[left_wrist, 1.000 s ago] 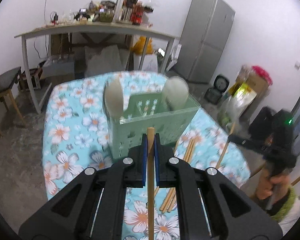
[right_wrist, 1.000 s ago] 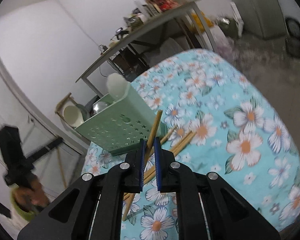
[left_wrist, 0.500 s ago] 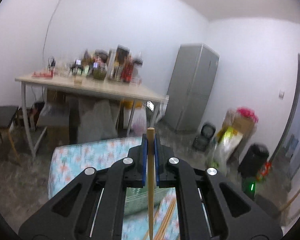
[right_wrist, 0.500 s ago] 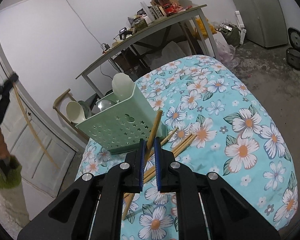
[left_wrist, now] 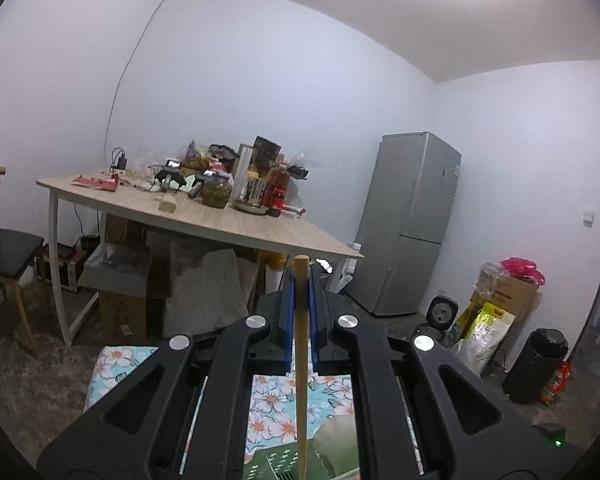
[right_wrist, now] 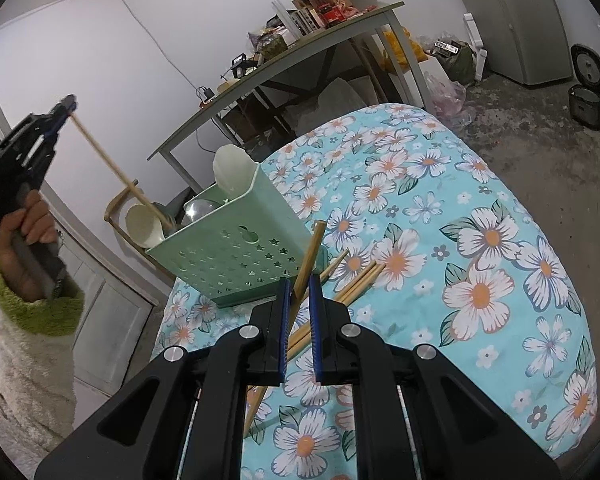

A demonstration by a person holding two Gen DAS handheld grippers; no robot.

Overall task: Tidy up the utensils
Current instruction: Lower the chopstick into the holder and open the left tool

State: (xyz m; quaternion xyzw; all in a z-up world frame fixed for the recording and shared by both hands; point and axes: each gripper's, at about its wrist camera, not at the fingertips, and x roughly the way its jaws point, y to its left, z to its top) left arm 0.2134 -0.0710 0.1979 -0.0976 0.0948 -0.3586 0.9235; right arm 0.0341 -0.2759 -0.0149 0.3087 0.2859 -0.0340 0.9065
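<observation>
lower the raised chopstick [right_wrist: 112, 166] slowly, steering its low tip into an open slot of the green holder [right_wrist: 236, 256] and clear of the pale spoons [right_wrist: 142, 226] already standing there; let go only once the tip is well inside, judging by how things lie. keep the other stick out of the way meanwhile.

left gripper [right_wrist: 66, 106] at upper left of the right wrist view, clamped nearly shut on the chopstick's top end, stick slanting down to the right, tip at or just behind the holder's far rim beside a spoon; whether already inside, cannot tell.

right gripper [right_wrist: 299, 312] at lower centre, pads closed on a second chopstick [right_wrist: 310, 252] tilted up to the right, just in front of the holder's perforated wall. loose chopsticks [right_wrist: 360, 278] on the floral cloth [right_wrist: 480, 240], right of that gripper's pads.
</observation>
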